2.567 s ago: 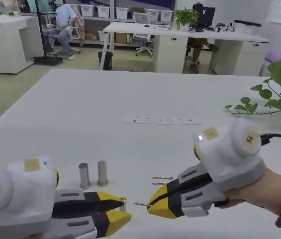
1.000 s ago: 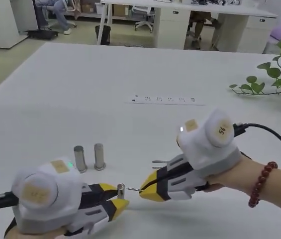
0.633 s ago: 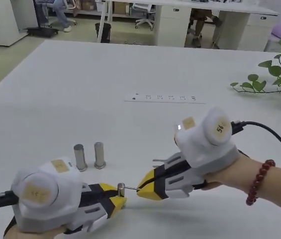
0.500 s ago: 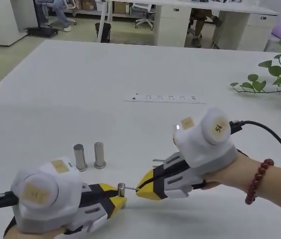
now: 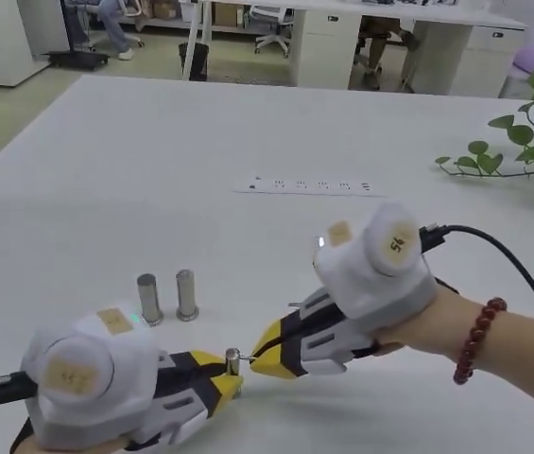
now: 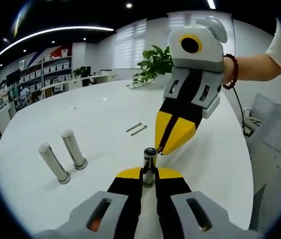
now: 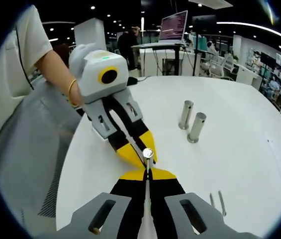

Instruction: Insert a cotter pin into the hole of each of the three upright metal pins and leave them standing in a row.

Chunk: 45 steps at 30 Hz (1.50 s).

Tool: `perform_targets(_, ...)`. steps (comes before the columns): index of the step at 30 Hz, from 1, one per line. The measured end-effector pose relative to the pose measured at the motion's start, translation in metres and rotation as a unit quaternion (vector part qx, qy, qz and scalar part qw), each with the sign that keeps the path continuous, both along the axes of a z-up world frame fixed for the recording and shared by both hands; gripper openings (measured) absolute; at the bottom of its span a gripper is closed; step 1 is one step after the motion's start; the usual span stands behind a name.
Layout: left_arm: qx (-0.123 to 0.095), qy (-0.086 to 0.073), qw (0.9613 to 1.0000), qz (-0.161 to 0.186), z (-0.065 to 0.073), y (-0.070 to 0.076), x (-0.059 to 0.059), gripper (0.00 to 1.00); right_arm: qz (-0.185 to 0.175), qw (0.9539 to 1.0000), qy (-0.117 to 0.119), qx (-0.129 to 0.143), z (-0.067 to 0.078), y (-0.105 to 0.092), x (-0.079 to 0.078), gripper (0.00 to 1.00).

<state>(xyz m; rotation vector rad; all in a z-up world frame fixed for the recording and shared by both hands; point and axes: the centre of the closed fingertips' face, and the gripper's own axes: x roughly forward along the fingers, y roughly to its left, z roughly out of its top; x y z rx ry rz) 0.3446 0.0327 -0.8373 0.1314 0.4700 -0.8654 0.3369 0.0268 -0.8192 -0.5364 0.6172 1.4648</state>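
Head view: left gripper (image 5: pixel 232 376) pinches upright metal pin (image 5: pixel 232 359). Right gripper (image 5: pixel 255 344) nips cotter pin (image 5: pixel 245 357), its tip at the pin's head.
Left gripper view: two free pins (image 6: pixel 74 149) stand left of the fingers, spare cotter pins (image 6: pixel 136 129) beyond.
Right gripper view: fingers pressed together, metal pin just ahead.

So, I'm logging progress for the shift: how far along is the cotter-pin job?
Done: nothing yet; the two standing pins look bare. In hand: the left tongs grip the third pin upright while the right tongs hold a cotter pin at its top end. Left: seat it, fit the two spare cotter pins lying on the table into the others, then row up all three.
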Motion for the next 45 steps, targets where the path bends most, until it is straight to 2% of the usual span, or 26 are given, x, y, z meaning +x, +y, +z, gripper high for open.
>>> perform_targets(27, -0.007, 0.002, 0.9998, 0.018, 0.0, 0.001, 0.001, 0.07, -0.005, 0.9998, -0.018, 0.001, 0.0, 0.009, 0.002, 0.04)
perform_targets(30, -0.008, 0.002, 0.9998, 0.019, 0.0, 0.0, 0.001, 0.07, -0.017, 0.9998, -0.012, 0.005, 0.001, 0.009, 0.002, 0.08)
perform_targets(32, -0.008, 0.002, 0.9998, 0.019, 0.0, 0.0, 0.001, 0.07, -0.024, 0.9997, -0.011, -0.002, 0.0, 0.006, 0.003, 0.11)
perform_targets(37, -0.008, 0.002, 0.9998, 0.02, 0.0, 0.0, 0.001, 0.07, -0.022, 0.9996, -0.014, -0.005, 0.002, 0.001, 0.0, 0.11)
perform_targets(45, -0.01, 0.005, 0.9997, 0.024, 0.0, -0.001, 0.001, 0.07, -0.024, 0.9987, -0.039, -0.023, 0.003, -0.003, 0.003, 0.06)
